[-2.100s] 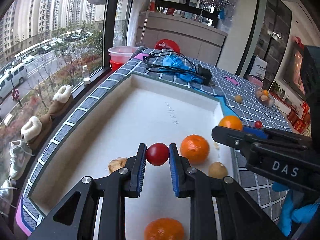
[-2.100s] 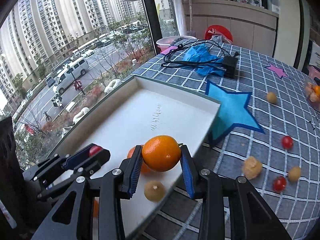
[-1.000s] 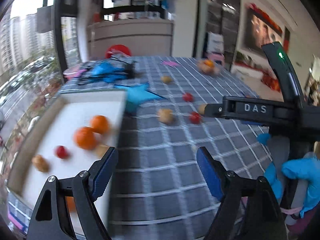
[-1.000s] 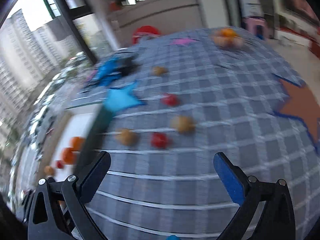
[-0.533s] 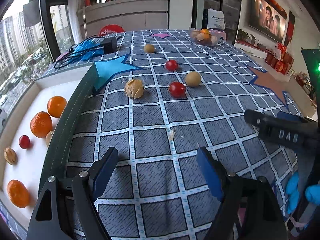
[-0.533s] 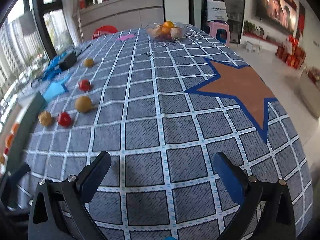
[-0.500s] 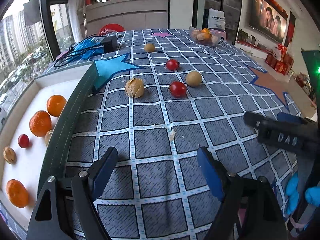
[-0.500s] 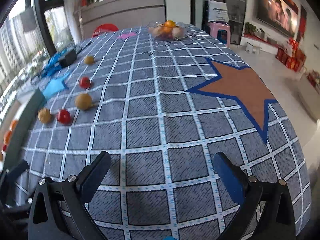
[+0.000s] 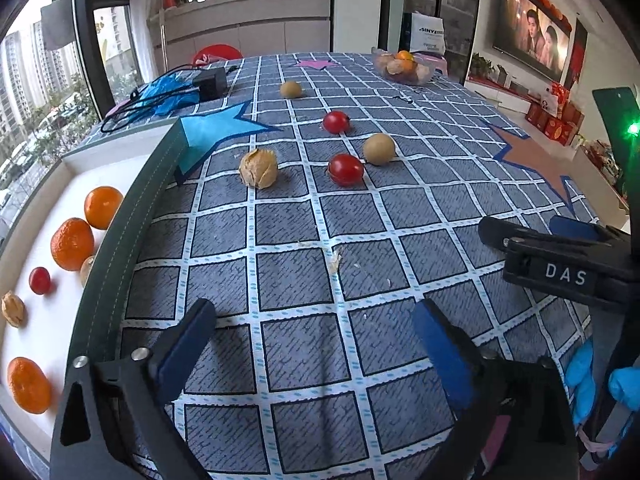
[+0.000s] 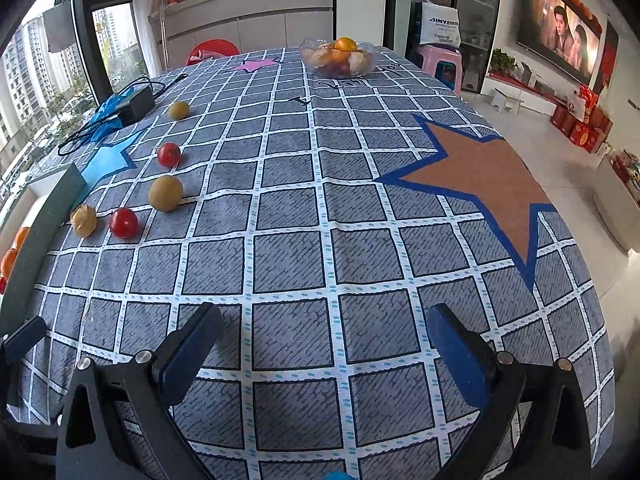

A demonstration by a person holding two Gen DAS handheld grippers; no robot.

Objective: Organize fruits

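Both of my grippers hover wide open over the checked tablecloth (image 9: pixel 304 280) with nothing between their blue pads; my left gripper (image 9: pixel 312 340) has just been opening further, and my right gripper (image 10: pixel 320 344) stands equally spread. Beyond the left one, a husked fruit (image 9: pixel 258 168), a cherry tomato (image 9: pixel 345 169) and a tan round fruit (image 9: pixel 379 149) lie close together on the cloth. At the left, the white tray (image 9: pixel 120 240) holds three oranges, nearest one (image 9: pixel 29 385). Farther back sits a glass fruit bowl (image 10: pixel 339 58).
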